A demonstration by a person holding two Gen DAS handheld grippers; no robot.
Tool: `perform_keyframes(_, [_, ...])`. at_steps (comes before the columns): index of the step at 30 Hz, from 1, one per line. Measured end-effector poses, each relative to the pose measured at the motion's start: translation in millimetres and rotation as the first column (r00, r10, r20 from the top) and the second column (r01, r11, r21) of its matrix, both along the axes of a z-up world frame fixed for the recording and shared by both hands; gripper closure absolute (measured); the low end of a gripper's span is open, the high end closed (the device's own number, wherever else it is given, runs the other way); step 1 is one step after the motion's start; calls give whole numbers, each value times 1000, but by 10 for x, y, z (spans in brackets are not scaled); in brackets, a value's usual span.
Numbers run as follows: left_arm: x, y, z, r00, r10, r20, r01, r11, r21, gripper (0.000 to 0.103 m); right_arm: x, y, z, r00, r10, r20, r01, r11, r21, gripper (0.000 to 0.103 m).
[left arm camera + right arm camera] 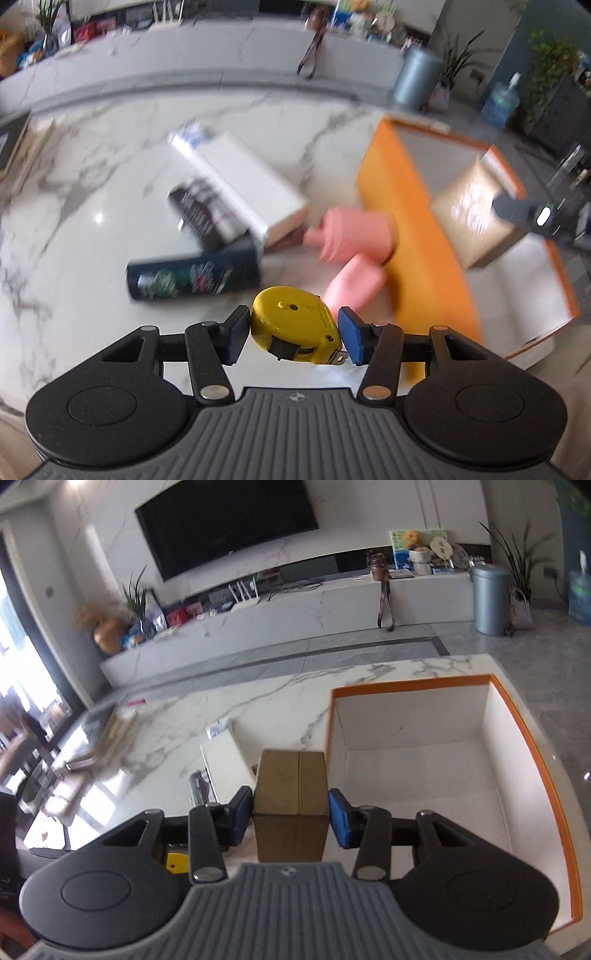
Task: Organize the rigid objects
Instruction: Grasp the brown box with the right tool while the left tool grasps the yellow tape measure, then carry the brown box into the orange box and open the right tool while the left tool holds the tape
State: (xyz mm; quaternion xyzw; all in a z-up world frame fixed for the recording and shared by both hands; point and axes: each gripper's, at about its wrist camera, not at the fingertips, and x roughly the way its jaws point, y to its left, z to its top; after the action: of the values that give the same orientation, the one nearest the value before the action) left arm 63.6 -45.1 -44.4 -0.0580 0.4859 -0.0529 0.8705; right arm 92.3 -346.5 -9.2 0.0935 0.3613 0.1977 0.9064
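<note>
Left gripper (pixel 293 334): clamping a yellow tape measure (pixel 295 325) between both blue pads, carrying it clear of the marble table (pixel 74 221).
Right gripper (pixel 291 816): gripping a small cardboard box (pixel 291 786) by its two sides, hanging just left of the orange bin's near corner; seen from the left wrist view the same box (pixel 472 210) is sitting over the bin's opening.
Orange bin (pixel 532 746): white-lined, orange rim, standing at the table's right end; what shows of its floor is looking bare, though the near part is hidden behind the gripper.
Done so far: judging by the bin, nothing is packed yet; two items are in hand and heading in.
Still waiting on the table: a white box (pixel 247 184) lying across a dark packet (pixel 201 214), a dark can (pixel 192 275) on its side, and two pink bottles (pixel 354 232) touching the bin's outer wall.
Progress: early, I'm judging; most of the pile is still loose.
Blur: the left wrist view is smearing, so labels are unreadable.
</note>
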Motion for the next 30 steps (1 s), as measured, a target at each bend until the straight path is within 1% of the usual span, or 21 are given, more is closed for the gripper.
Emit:
perform_keyframes(2, [36, -115, 141, 999, -12, 42, 13, 1000, -12, 43, 1, -199, -12, 998, -55, -5, 55, 998, -10, 57])
perform_keyframes(4, [64, -228, 289, 997, -33, 73, 34, 999, -23, 43, -19, -395, -20, 996, -90, -6, 90, 996, 15, 57])
perform_keyframes(6, [101, -349, 398, 993, -57, 102, 60, 998, -25, 43, -7, -543, -41, 995, -95, -30, 96, 994, 44, 57])
perform_keyframes(9, [128, -532, 548, 987, -98, 130, 101, 995, -19, 43, 10, -631, -93, 993, -102, -50, 104, 994, 18, 57])
perform_keyframes(12, [164, -690, 637, 979, -150, 136, 153, 988, -11, 43, 27, -720, -150, 992, -101, -76, 103, 994, 31, 57])
perform_keyframes(16, [274, -811, 650, 969, -211, 131, 211, 977, 11, 43, 123, -805, -202, 986, -102, -129, 110, 992, 55, 57])
perform_keyframes(20, [415, -934, 618, 948, -292, 123, 283, 955, 88, 43, 294, -811, -251, 978, -79, -192, 105, 986, 126, 57])
perform_keyframes(23, [576, -1027, 588, 930, -350, 115, 337, 934, 117, 43, 518, -804, -373, 959, -81, -271, 134, 974, 181, 57])
perform_keyframes(26, [794, -1128, 520, 911, -400, 101, 384, 911, 149, 44, 753, -793, -531, 939, -103, -328, 175, 964, 199, 57])
perform_keyframes(27, [877, -1155, 486, 903, -417, 100, 399, 903, 157, 52, 840, -780, -582, 932, -110, -344, 189, 960, 206, 57])
perform_keyframes(28, [961, -1187, 456, 896, -433, 102, 412, 894, 173, 71, 926, -763, -631, 927, -110, -358, 196, 957, 214, 57])
perform_keyframes(29, [1065, -1213, 420, 887, -455, 82, 439, 883, 165, 84, 1010, -745, -686, 923, -108, -370, 202, 953, 225, 57])
perform_keyframes(30, [1167, -1222, 388, 888, -454, 76, 441, 886, 146, 85, 1090, -731, -741, 918, -110, -382, 210, 950, 232, 57])
